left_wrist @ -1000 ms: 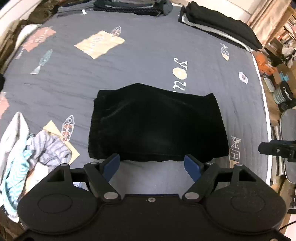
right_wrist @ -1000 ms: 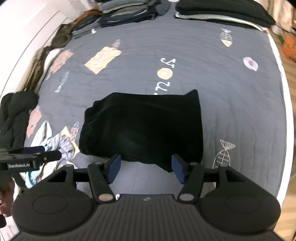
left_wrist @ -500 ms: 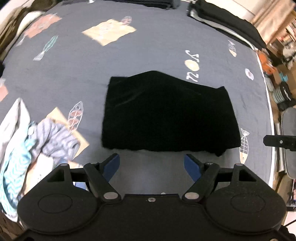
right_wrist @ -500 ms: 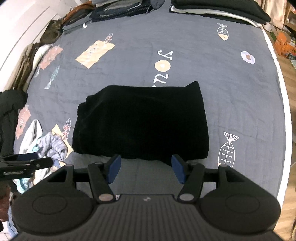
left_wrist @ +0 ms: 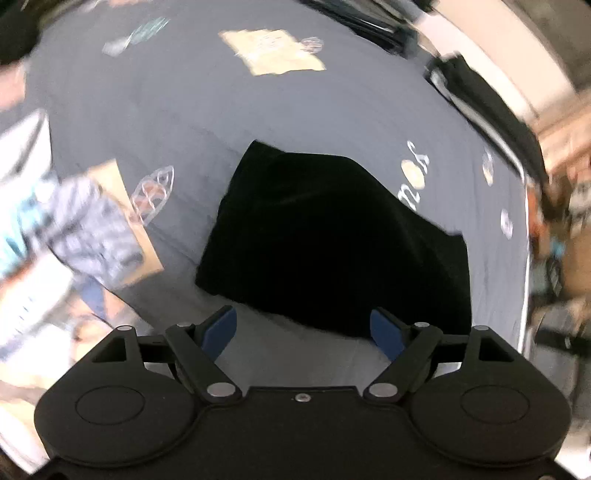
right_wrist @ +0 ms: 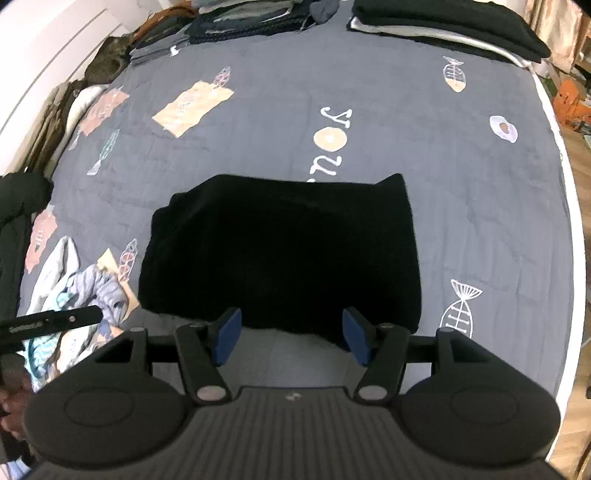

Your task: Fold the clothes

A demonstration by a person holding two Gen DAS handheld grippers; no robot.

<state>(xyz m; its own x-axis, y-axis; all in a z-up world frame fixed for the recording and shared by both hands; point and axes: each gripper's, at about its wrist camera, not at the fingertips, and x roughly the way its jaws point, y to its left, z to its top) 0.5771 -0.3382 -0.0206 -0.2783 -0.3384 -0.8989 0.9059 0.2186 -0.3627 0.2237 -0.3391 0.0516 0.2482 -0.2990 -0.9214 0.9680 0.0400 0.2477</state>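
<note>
— Black folded garment (left_wrist: 332,240), left wrist view: where does it sit?
— Centre of frame, flat on the grey printed bedspread (left_wrist: 184,122). Its near edge lies just past the fingertips. The frame is motion-blurred.
— State of the left gripper (left_wrist: 303,328)?
— Blue pads spread wide, nothing between them.
— Anything else there?
— A heap of striped and pale loose clothes (left_wrist: 74,229) at the left edge.
— Right wrist view?
— Sharp. The same garment (right_wrist: 280,251) lies centre frame, a squared rectangle. The right gripper (right_wrist: 291,334) is spread wide and empty, pads at the near hem; whether they touch it, I cannot tell.
— Surroundings?
— Folded stacks (right_wrist: 447,26) along the top edge; the left gripper's tip (right_wrist: 51,321) enters at lower left.
</note>
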